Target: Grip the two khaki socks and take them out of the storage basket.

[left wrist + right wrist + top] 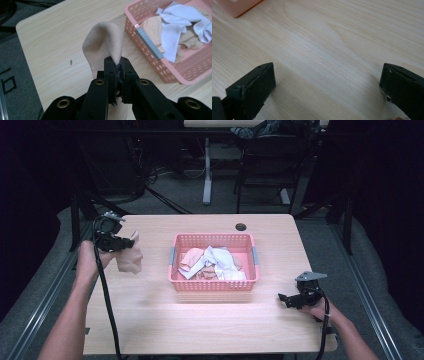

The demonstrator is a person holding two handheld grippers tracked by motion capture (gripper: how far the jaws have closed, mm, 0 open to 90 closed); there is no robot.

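A beige sock (129, 259) hangs from my left gripper (122, 243), held above the table's left side, left of the pink basket (175, 285). In the left gripper view the jaws are shut on the beige sock (103, 41), which folds up over the gripper (116, 65). The basket (150, 53) holds several white and beige socks (212, 262). My right gripper (284, 298) rests low at the table's right front, jaws wide open over bare wood, nothing between its fingertips (328, 82).
The wooden table (150, 315) has a cable hole (241, 226) at the back edge. Table legs and cables stand on the floor behind. A grey clip (150, 42) sits on the basket's rim. A basket corner (237, 6) shows at the upper left.
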